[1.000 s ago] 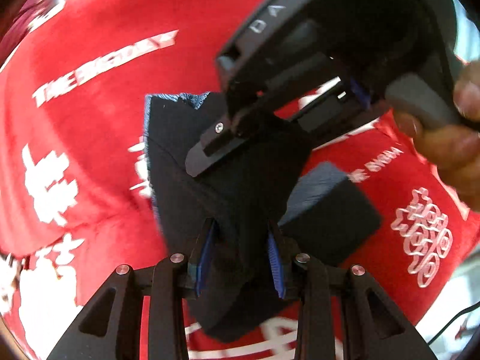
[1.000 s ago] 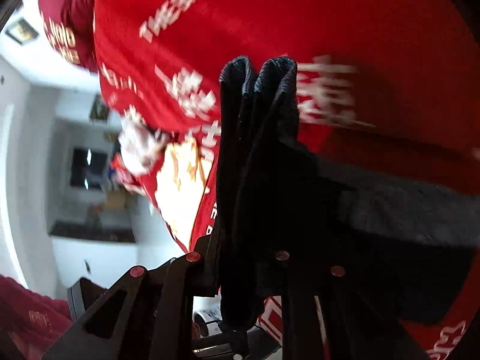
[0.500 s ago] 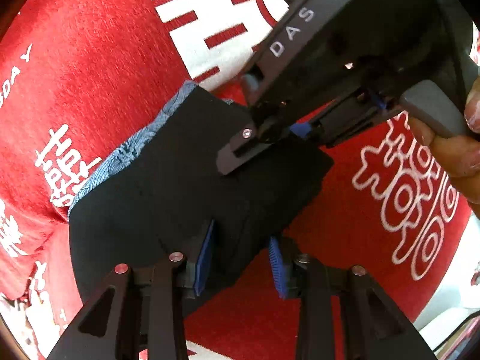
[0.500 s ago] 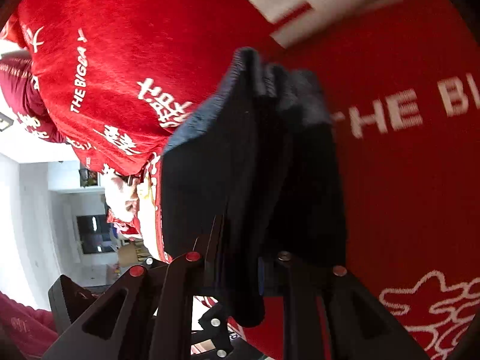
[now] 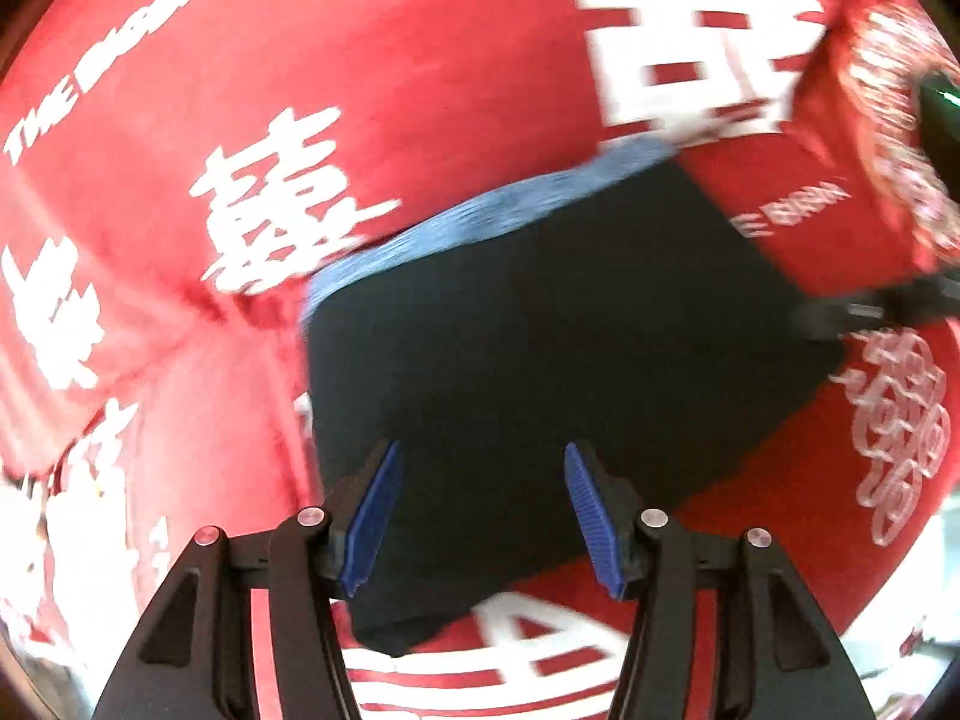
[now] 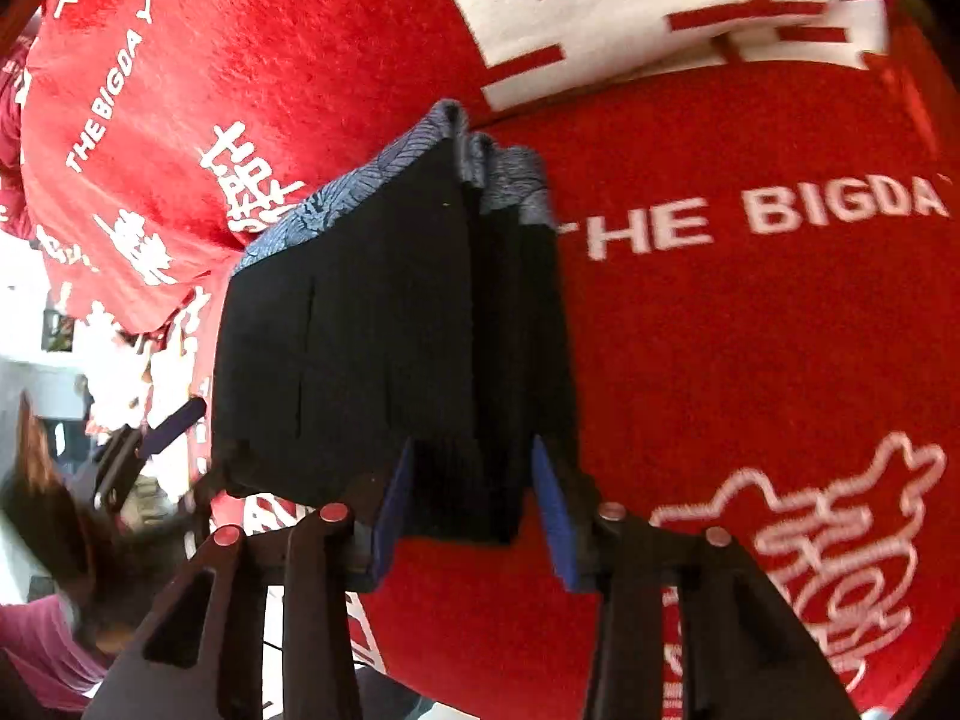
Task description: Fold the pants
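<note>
Both my claws just spread, pads clear | left gripper point(image 5: 478, 510), right gripper point(image 6: 474, 504) straddle folded pants point(image 5: 558, 360) lying flat ahead, waistband far.

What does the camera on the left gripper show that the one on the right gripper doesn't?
Only the left wrist view shows the folded pants from above as one flat dark panel, with the right gripper's tip at its far edge.

Only the right wrist view shows the fold's stacked layers edge-on, the room beyond the cloth, and the left gripper's finger.

Both show the dark pants with a blue patterned band lying on the red printed cloth, and jaws that have just been opening, with their pads clear of the fabric.
</note>
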The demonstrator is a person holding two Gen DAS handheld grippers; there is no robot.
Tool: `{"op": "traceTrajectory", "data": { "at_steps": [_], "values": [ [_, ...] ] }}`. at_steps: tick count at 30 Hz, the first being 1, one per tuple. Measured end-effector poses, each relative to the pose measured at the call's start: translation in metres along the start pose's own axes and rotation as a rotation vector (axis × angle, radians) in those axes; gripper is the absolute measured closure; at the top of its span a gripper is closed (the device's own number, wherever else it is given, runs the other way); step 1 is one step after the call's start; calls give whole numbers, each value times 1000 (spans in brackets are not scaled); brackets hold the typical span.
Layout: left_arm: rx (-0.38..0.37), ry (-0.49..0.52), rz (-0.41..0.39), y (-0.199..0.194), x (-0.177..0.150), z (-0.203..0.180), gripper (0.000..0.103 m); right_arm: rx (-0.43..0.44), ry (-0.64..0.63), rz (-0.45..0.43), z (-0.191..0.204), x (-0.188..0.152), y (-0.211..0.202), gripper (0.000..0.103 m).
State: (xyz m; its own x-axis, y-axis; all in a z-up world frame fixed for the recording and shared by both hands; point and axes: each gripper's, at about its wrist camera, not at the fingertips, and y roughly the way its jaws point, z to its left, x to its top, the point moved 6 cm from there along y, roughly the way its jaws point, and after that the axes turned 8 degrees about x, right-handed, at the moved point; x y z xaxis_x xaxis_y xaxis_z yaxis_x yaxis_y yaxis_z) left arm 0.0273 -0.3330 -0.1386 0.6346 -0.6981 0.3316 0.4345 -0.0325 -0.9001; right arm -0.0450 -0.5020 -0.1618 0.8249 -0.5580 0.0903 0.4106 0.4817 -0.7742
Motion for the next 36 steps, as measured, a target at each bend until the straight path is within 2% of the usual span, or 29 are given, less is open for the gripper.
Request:
{"op": "traceTrajectory", "data": {
  "at_steps": [4,6,8,11,13,15,16,17,18,22,25,27,32,36],
  "values": [
    [16,-55,32,29,-4,23,45,-4,31,-47,-2,-8,-14,59],
    [18,-76,39,39,-6,29,29,-33,44,-45,-5,-9,-13,71],
    [-6,-103,48,40,-6,33,29,-69,23,-86,4,-2,-17,71],
    [-24,-126,48,37,-2,41,29,-78,-34,-138,29,11,-23,71],
    [-29,-136,71,41,-2,44,29,-89,-61,-121,36,14,-16,71],
    [-73,-166,126,52,-7,46,28,-125,-88,-76,40,9,-3,71],
    [-87,-189,134,56,-9,49,25,-165,-99,-45,40,5,7,71],
    [-90,-211,135,58,-11,51,18,-205,-108,-22,37,1,15,71],
    [-95,-218,140,60,-13,53,16,-230,-109,-9,33,-3,21,71],
    [-125,-227,152,62,-14,53,16,-221,-56,-35,27,-7,20,70],
    [-131,-228,165,59,-14,55,16,-246,-42,-33,27,-8,20,67],
    [-146,-235,177,54,-14,57,16,-264,-42,-26,29,-9,20,60],
    [-145,-229,152,47,-9,81,16,-338,-63,-25,37,-15,29,54],
    [-139,-229,150,53,-9,103,16,-357,-13,-46,37,-18,27,53]
  ]
}}
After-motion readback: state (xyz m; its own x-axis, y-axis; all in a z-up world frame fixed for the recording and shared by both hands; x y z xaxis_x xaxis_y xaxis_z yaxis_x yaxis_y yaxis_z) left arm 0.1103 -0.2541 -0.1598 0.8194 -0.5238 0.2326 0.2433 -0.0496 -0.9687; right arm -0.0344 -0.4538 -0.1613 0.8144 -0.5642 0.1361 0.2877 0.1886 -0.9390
